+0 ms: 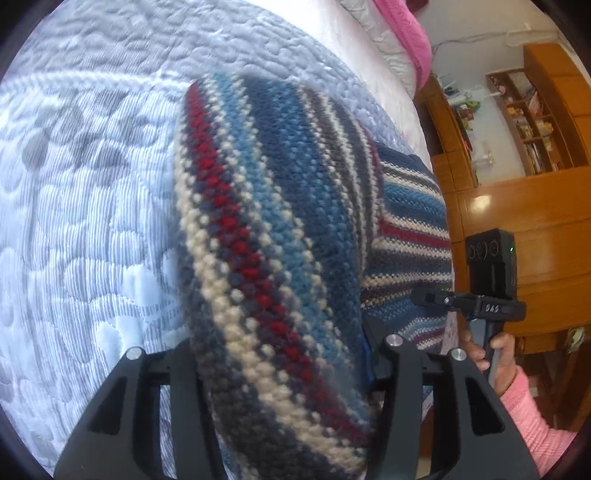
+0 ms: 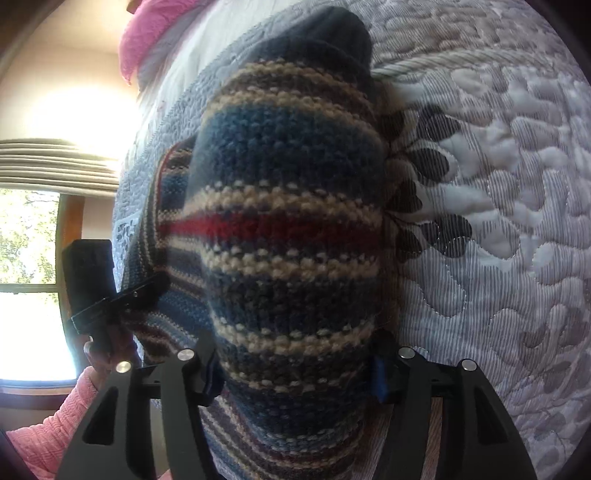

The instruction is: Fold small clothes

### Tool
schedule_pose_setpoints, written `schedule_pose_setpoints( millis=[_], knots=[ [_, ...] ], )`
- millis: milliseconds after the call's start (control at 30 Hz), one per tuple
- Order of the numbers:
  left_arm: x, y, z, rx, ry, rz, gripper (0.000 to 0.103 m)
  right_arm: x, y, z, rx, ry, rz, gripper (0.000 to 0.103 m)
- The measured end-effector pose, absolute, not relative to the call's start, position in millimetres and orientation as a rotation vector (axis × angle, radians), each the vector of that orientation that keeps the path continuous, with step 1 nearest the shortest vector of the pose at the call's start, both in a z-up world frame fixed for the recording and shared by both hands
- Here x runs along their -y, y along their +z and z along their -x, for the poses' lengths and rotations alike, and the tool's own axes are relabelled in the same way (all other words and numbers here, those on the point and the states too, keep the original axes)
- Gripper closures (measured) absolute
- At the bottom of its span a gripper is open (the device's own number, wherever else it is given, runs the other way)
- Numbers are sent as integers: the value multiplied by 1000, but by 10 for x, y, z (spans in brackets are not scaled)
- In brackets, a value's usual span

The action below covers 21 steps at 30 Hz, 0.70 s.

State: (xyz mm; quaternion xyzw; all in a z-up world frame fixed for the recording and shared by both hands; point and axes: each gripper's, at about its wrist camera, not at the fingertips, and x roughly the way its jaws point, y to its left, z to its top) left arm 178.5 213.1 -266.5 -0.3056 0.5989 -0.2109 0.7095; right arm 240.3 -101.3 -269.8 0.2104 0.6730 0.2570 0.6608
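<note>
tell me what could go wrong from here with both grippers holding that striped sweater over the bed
1. The striped sweater is thick and bunched between the fingers of the left gripper and the right gripper; a fold made now could come out lumpy or uneven.
2. Part of it hangs near the edge of the quilt, so it might slide off the bed if released there.

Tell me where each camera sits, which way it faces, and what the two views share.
Left wrist: sits on the left gripper, looking along its fingers over the striped knit garment and quilted bedspread toward wooden shelves; the right gripper, its hand and a pink sleeve show.
Right wrist: sits on the right gripper, facing the same garment and bedspread, with a window at left; the left gripper and a pink sleeve show.
Shared: garment, bedspread, the pink blanket, each other's gripper.
</note>
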Motion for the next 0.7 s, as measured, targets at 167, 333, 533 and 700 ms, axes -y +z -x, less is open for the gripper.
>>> schedule_pose_setpoints(
  millis=[167, 333, 533, 700],
  knots=[
    [-2020, -2644, -1835, -1347, -415, 622, 46, 852, -2674, -2361, -1491, 571, -458, 32],
    [-2017, -2433, -1872, -1356, -318, 568, 39, 850, -2403, -2156, -1453, 576, -407, 19],
    [-1834, -2094, -1538, -1312, -272, 448, 31, 1135, -2475, -1796, -1484, 562, -416, 18],
    [-1662, -2091, -1214, -1327, -271, 381, 31, 1212, -2642, -1559, -1506, 556, -535, 21]
  ],
)
